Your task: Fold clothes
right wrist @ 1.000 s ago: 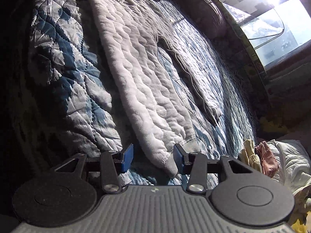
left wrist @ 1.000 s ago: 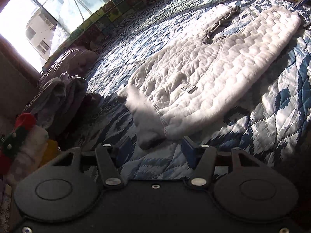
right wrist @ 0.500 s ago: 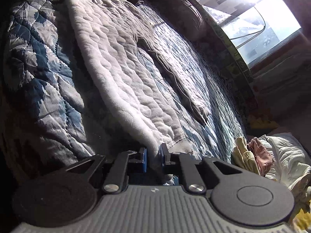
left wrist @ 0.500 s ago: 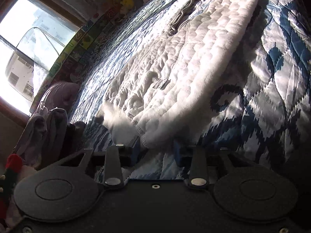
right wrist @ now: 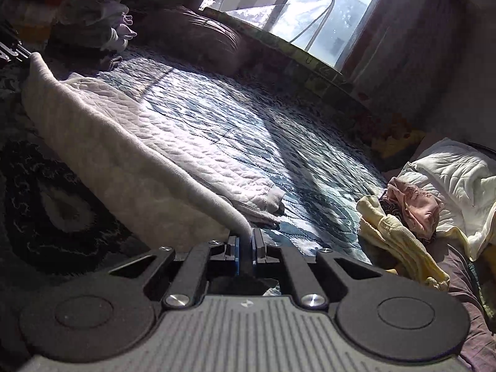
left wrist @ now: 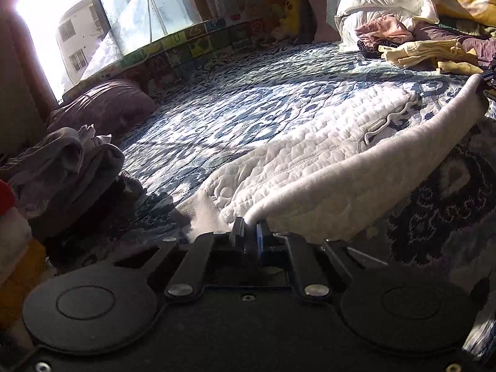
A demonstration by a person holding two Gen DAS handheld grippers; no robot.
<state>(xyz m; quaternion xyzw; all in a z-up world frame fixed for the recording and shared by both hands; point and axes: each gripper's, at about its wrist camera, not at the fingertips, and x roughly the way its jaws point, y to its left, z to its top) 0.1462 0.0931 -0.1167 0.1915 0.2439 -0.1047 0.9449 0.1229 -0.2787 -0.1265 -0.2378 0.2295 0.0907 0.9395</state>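
In the left wrist view, grey folded clothes [left wrist: 62, 167] sit at the left edge, and at lower centre the left gripper [left wrist: 250, 232] is clamped on the white quilted garment [left wrist: 310, 161], whose lifted edge runs to the upper right over the blue patterned bedspread [left wrist: 217, 105]. In the right wrist view that garment [right wrist: 130, 136] stretches from upper left down to the right gripper [right wrist: 245, 241], pinched on its end at bottom centre, with a yellow cloth [right wrist: 390, 232] at the right.

White quilted garment [left wrist: 313, 158]; blue-white patterned bedspread [left wrist: 235, 114]; yellow clothes [left wrist: 427, 55]; blue tool pads.
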